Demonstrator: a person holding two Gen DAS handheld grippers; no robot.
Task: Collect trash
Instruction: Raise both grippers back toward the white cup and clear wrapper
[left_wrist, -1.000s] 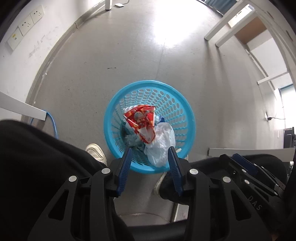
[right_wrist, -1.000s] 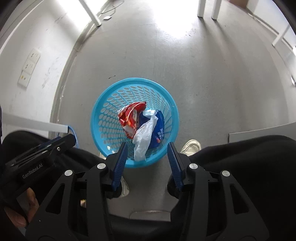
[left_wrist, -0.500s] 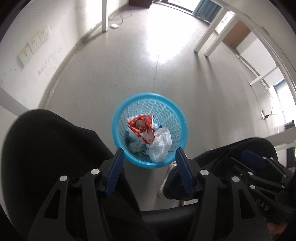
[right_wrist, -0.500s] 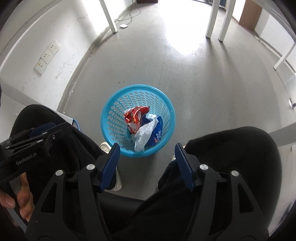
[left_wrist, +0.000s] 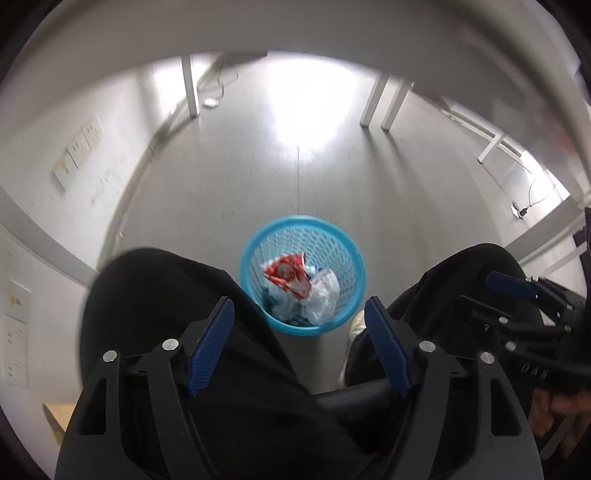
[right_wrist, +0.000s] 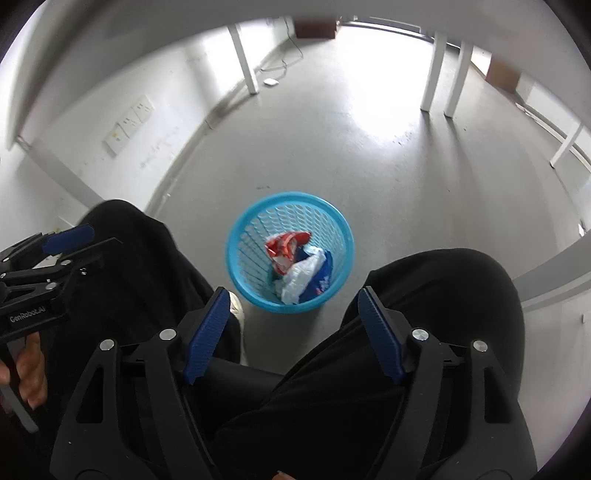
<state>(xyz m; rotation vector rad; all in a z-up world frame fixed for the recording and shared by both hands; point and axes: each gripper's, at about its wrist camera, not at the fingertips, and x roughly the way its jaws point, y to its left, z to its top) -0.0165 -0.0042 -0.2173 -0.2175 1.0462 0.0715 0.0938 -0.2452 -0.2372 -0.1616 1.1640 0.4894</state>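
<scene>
A blue plastic basket stands on the grey floor between the person's legs; it also shows in the right wrist view. Inside lie a red snack wrapper, a white plastic bag and a blue packet. My left gripper is open and empty, well above the basket. My right gripper is open and empty, also high above it. Each gripper shows at the edge of the other's view.
The person's black-trousered legs flank the basket, with a white shoe beside it. White table legs stand farther off. A wall with sockets runs along the left. A white table edge is overhead.
Both grippers have risen and pulled back from the basket, which now looks smaller. Both sets of jaws have opened wider. The trash in the basket has not moved.
</scene>
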